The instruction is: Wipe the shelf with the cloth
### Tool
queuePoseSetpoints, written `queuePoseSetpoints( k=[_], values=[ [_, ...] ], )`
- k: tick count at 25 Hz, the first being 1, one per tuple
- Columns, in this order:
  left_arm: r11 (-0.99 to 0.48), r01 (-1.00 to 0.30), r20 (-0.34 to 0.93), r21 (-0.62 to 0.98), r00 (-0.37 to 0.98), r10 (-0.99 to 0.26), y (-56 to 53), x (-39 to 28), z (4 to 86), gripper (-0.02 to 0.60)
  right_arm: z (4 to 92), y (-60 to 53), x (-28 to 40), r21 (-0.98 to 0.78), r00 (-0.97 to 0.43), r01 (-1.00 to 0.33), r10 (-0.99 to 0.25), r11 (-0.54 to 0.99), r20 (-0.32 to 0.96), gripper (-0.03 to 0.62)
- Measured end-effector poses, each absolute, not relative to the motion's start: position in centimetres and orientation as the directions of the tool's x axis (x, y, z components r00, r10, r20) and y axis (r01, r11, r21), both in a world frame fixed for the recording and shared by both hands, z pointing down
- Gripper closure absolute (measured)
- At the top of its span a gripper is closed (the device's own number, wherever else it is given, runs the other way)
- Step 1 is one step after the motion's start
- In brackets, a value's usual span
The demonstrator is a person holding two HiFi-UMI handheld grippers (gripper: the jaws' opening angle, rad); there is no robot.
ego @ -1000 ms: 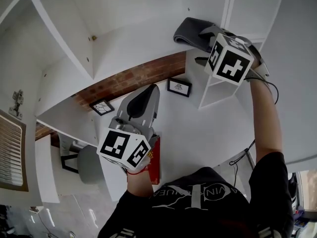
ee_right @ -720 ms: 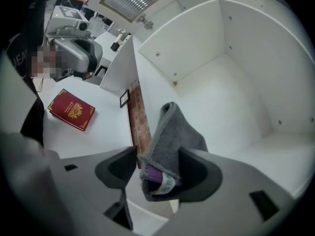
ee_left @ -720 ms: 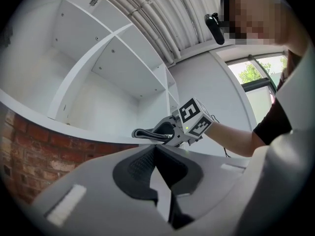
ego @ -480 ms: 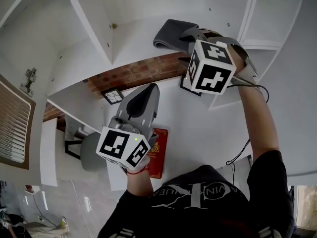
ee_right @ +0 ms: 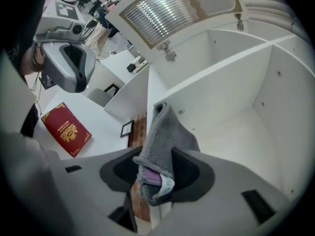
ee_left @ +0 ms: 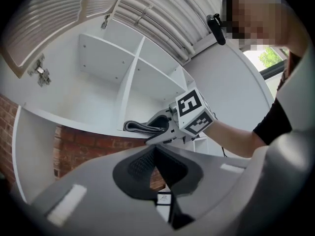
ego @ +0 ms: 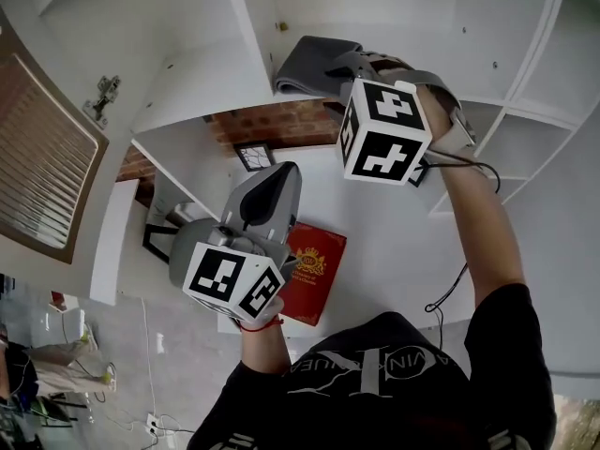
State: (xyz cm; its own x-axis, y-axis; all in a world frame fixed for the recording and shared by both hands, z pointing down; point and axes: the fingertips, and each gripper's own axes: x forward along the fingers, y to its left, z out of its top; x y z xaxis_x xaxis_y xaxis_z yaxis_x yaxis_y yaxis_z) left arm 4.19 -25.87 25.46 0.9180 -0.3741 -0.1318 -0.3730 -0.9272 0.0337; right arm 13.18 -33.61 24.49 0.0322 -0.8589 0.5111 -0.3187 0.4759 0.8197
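Seemingly no wiping has been done yet: the folded grey cloth (ee_right: 165, 132) is seen at the front edge of the white shelf (ee_right: 236, 136). The jaws of the right gripper (ee_right: 153, 163) are being closed on it, with both pads already touching. The left gripper (ee_left: 155, 149) is held shut and empty, well below the shelf.

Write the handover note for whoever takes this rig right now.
Left hand-held gripper: shut, empty, held low, away from the shelf.
Right hand-held gripper: up at the shelf, jaws closing on the cloth, which sits between the pads.
Cloth: grey, folded, lying on the white shelf near its front edge.
Done: cloth reached and being gripped.
Left: firm up the grip, then wipe the shelf; nothing shows any wiping done yet.
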Motion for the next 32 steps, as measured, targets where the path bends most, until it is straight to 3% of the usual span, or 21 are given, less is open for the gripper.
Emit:
queuePoseSetpoints(
  k=[6, 9, 12, 23, 28, 32],
  values=[
    [-0.903, -0.429, -0.131, 0.020, 0.895, -0.427, -25.9, 2.0, 25.3, 0.572, 24.1, -34.3, 11.4, 0.837, -0.007, -0.290, -0.876, 0.464, 0.483, 0.445],
    [-0.899, -0.438, -0.129, 0.018, 0.890, -0.437, -25.8, 1.4, 25.2, 0.572, 23.4, -33.4, 11.3, 0.739, -0.152, -0.396, -0.833, 0.545, 0.532, 0.453],
    [-0.895, -0.445, -0.126, 0.019, 0.887, -0.443, -26.0, 0.9, 25.1, 0.572, 22.2, -32.5, 11.3, 0.637, -0.275, -0.515, -0.815, 0.573, 0.510, 0.511],
    [-0.894, -0.447, -0.120, 0.028, 0.887, -0.447, -26.2, 1.2, 25.8, 0.572, 22.8, -29.1, 10.7, 0.627, -0.323, -0.568, -0.845, 0.533, 0.426, 0.533],
    [-0.865, -0.501, -0.221, 0.023, 0.842, -0.493, -26.4, 0.2, 25.1, 0.572, 21.8, -26.7, 11.1, 0.618, -0.357, -0.655, -0.899, 0.434, 0.254, 0.533],
    [-0.856, -0.517, -0.187, 0.012, 0.840, -0.510, -26.9, 0.3, 26.4, 0.572, 20.1, -23.9, 11.6, 0.577, -0.363, -0.751, -0.930, 0.323, 0.048, 0.533]
  ],
)
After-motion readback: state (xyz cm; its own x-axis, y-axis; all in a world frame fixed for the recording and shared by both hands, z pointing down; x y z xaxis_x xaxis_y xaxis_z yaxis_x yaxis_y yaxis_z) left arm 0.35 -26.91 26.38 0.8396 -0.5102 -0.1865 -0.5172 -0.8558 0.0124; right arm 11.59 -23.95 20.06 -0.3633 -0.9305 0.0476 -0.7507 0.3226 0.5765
